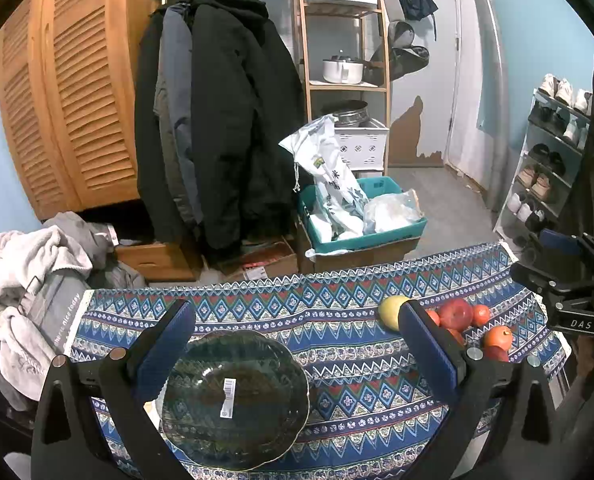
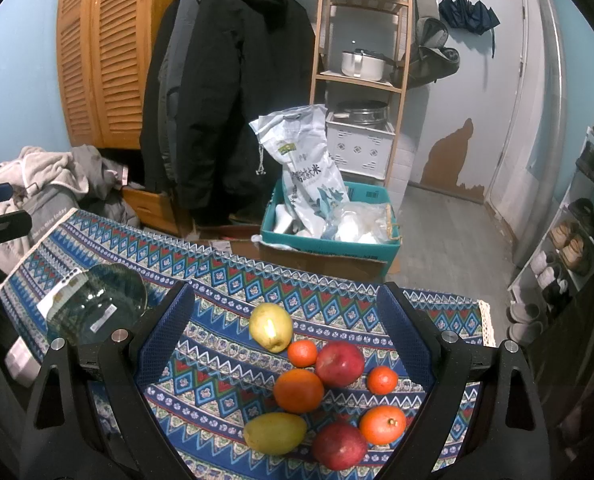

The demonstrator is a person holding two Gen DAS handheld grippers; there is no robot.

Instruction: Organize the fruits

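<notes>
Apparently both claws (image 1: 297, 344) (image 2: 285, 328) agape above table (image 2: 225, 276).

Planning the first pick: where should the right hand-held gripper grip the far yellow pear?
Grip the yellow pear across its wide middle, coming from above. It stands apart at the far edge of the pile, its left side clear; only the small orange sits close.

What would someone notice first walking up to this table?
Probably the cluster of fruit lying loose on the patterned tablecloth, right under the open right gripper. To its left sits an empty dark glass plate, between the open left gripper's fingers.
</notes>
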